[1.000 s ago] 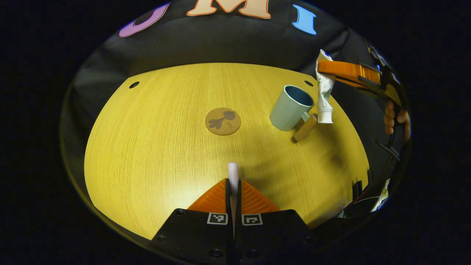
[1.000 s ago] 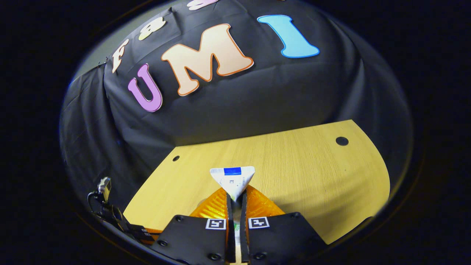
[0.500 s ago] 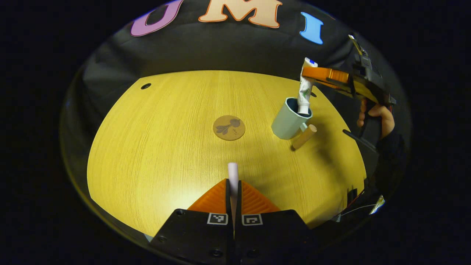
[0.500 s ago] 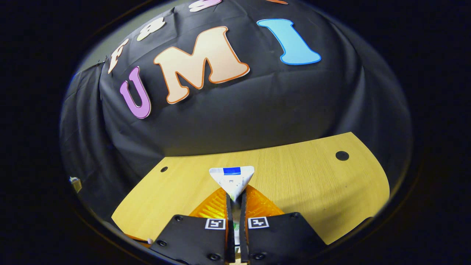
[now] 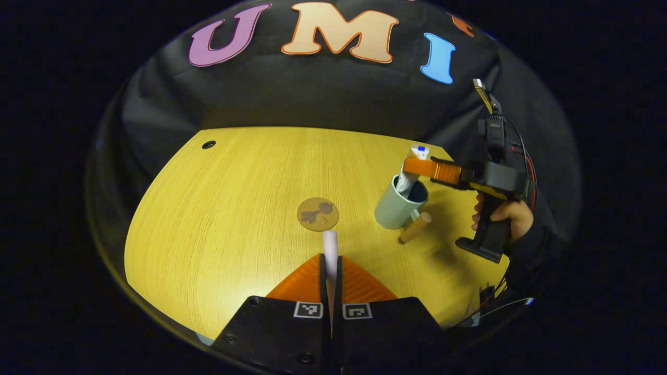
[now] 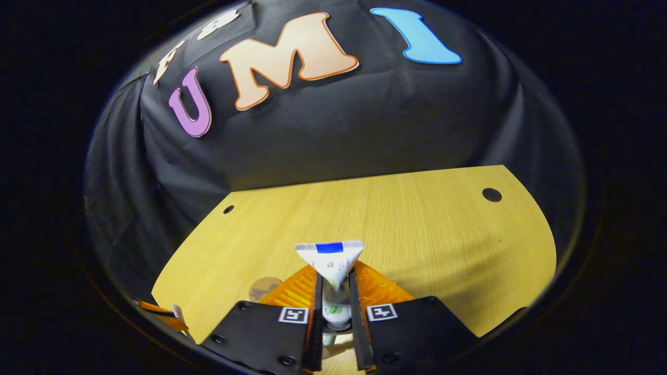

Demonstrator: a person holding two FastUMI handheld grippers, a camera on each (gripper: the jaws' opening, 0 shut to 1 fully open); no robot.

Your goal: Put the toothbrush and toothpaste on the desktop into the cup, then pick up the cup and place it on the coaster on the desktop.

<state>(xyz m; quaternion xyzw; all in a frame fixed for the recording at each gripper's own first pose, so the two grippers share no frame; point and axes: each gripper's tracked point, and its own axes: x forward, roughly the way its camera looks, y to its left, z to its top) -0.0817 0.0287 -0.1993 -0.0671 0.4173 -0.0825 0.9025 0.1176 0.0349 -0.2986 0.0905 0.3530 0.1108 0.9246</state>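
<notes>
We note a yellow wood-grain desktop (image 5: 234, 208) with fine lengthwise streaks. The cup (image 5: 397, 207) is pale grey-blue, darker teal inside, its handle (image 5: 415, 227) tan. The coaster (image 5: 318, 214) is brown with a dark flower motif. The toothpaste (image 6: 329, 256) is white with a blue band; the toothbrush (image 5: 330, 245) is white.

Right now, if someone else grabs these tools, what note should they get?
Left tool: shut on the toothbrush, over the desktop, near the coaster.
Right tool: jaws parted around the toothpaste, which stands in the cup.
Done: toothpaste is in the cup.
Left: draw the right tool clear, drop the toothbrush in, set the cup on the coaster.
</notes>
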